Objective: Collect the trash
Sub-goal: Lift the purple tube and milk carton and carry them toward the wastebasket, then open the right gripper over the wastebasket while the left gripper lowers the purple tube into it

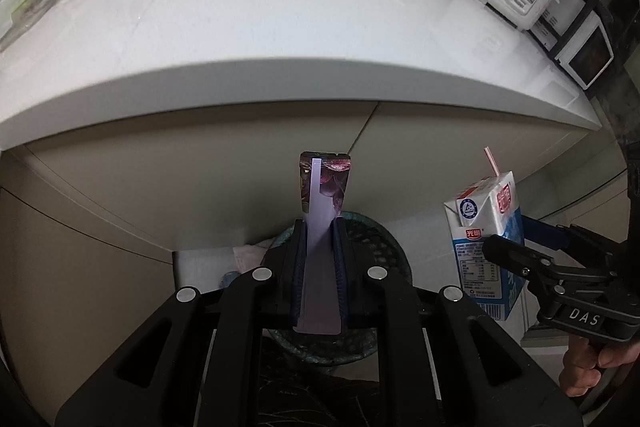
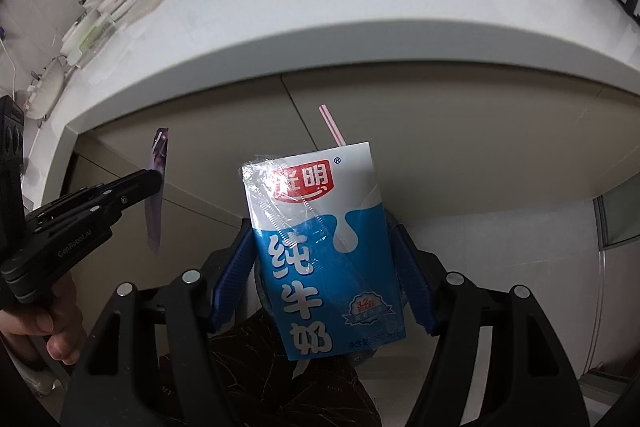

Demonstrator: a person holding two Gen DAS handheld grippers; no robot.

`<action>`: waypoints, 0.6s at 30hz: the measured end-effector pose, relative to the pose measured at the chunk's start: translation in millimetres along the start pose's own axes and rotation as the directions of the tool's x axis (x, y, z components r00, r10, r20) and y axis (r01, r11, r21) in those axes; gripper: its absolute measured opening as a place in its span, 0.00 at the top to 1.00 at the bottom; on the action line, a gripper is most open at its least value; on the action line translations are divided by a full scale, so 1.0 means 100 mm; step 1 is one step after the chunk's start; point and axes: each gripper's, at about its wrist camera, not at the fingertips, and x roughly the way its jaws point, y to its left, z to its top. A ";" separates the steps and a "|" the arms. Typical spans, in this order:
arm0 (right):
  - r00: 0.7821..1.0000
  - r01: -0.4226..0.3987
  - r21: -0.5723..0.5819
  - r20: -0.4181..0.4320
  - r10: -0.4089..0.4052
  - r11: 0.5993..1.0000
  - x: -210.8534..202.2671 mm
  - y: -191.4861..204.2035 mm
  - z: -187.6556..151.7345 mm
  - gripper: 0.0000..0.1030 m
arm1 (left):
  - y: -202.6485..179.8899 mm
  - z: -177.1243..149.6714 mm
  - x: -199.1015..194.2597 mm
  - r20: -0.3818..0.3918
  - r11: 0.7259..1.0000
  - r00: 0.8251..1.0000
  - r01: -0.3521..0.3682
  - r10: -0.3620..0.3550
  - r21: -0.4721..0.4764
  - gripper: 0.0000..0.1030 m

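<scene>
While left gripper (image 1: 320,235) pinches wrapper (image 1: 324,187) — right gripper (image 2: 324,239) clamps milk carton (image 2: 320,239).

Blue-and-white milk carton (image 2: 320,247), purple wrapper (image 1: 322,211)

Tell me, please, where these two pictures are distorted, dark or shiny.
Left wrist view: fisheye bends the counter edge; the waste basket below sits in shadow. Right wrist view: same curving, glare on the milk carton film, dark corners.
</scene>
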 end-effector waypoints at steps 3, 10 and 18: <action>1.000 0.013 -0.015 -0.011 -0.013 1.000 0.10 0.03 -0.02 0.37 | 0.03 -0.04 0.09 -0.025 1.000 1.000 -0.009 0.008 -0.005 0.88; 0.999 0.018 -0.009 -0.036 -0.019 1.000 0.31 0.07 -0.02 0.37 | 0.09 -0.11 0.24 -0.056 1.000 0.998 -0.015 0.014 -0.019 0.88; 0.997 0.024 -0.020 -0.071 -0.025 1.000 0.53 0.11 -0.12 0.37 | 0.14 -0.19 0.31 -0.080 0.999 0.997 -0.024 0.022 -0.033 0.88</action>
